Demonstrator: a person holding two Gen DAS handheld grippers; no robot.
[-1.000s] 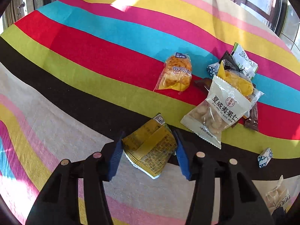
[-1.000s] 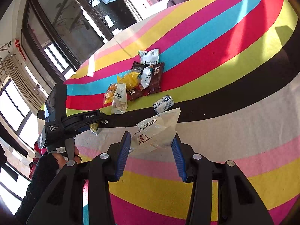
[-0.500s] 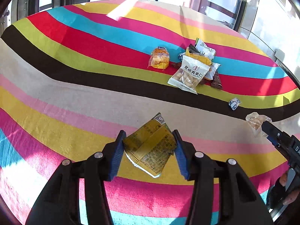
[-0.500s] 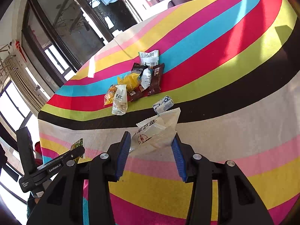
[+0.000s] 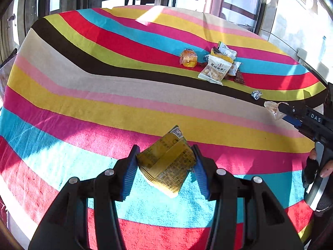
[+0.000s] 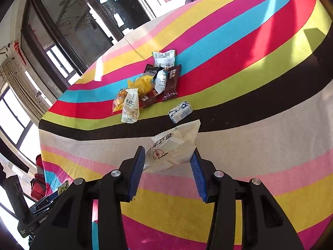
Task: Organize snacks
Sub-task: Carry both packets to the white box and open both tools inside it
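at six o'clock in the left wrist view, the left gripper [image 5: 166, 162] stands partly closed on a yellow snack packet [image 5: 167, 164], its blue pads pressing the packet's two sides, so the packet hangs above the striped cloth [image 5: 83, 108] with its top corner tilted toward twelve o'clock. at three o'clock in the same view the right gripper [image 5: 291, 115] comes in from the edge, a pale packet [image 5: 272, 107] at its tip and a person's hand [image 5: 320, 166] on its grip below, cut off by the frame.

at six o'clock in the right wrist view, the right gripper [image 6: 168, 162] is likewise narrowed on the clear white packet [image 6: 174, 148], pads against both sides, the packet's far corner pointing toward one o'clock. just beyond it, at twelve o'clock, a small blue-and-white sachet [image 6: 180, 112] lies alone on the dark stripe. farther off, toward eleven o'clock, sits the snack pile [image 6: 152, 85]: a white nut packet, orange and yellow bags, brown bars and a white-green packet, overlapping so the lower ones are half hidden. the print on them is too small to read.

at eight o'clock in that view, part of the left gripper [image 6: 41, 214] shows at the edge, mostly cut off; its jaws cannot be made out there.
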